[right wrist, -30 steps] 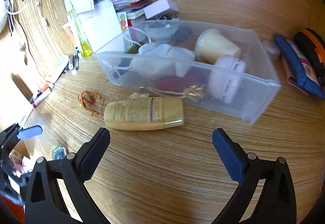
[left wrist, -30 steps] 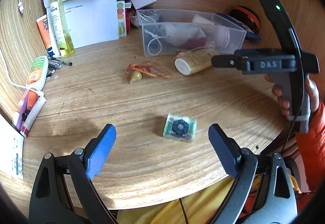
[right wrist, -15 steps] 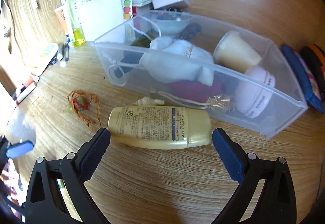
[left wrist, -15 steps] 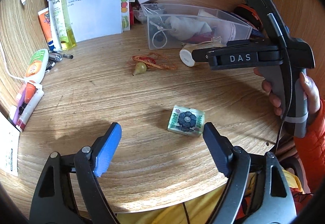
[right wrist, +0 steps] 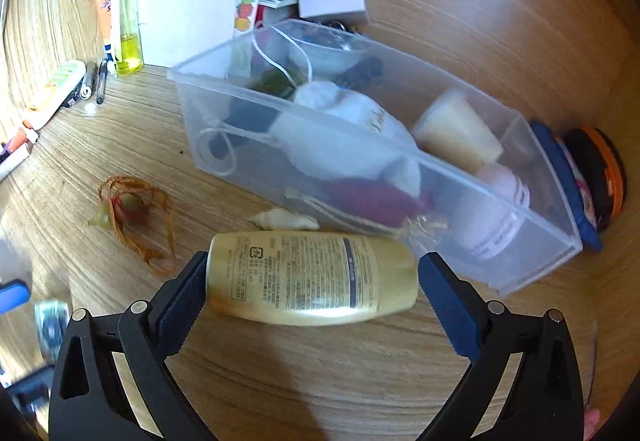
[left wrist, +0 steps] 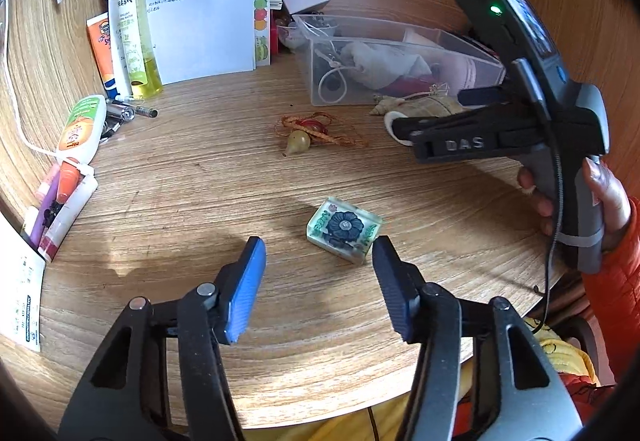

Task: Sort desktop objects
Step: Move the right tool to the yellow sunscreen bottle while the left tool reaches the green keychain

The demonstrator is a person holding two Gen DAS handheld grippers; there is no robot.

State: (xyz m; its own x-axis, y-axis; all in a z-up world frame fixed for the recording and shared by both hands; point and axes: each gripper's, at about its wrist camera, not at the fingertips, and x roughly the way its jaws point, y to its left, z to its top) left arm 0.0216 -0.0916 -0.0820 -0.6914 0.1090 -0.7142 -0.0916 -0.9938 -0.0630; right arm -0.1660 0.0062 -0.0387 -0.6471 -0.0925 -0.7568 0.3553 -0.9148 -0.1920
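A small clear block with a dark flower inside (left wrist: 343,230) lies on the wooden desk just ahead of my open left gripper (left wrist: 320,277), near its right finger. A gold lotion bottle (right wrist: 312,277) lies on its side in front of a clear plastic bin (right wrist: 500,273). My open right gripper (right wrist: 310,293) straddles the bottle, fingers at both ends, left finger close to or touching it. The right gripper also shows in the left wrist view (left wrist: 404,129). An orange cord with a small gourd charm (left wrist: 310,131) lies mid-desk.
The bin holds a white pouch (right wrist: 344,129), a cream cup and a pink jar. A yellow spray bottle (left wrist: 134,37), tubes (left wrist: 80,125), pens and papers stand at the back left. A small shell (right wrist: 284,220) lies behind the bottle. Pouches (right wrist: 572,177) sit right of the bin.
My left gripper has moved forward to the flower block and its fingers have narrowed. My right gripper has moved forward and down so its fingers now flank the gold bottle.
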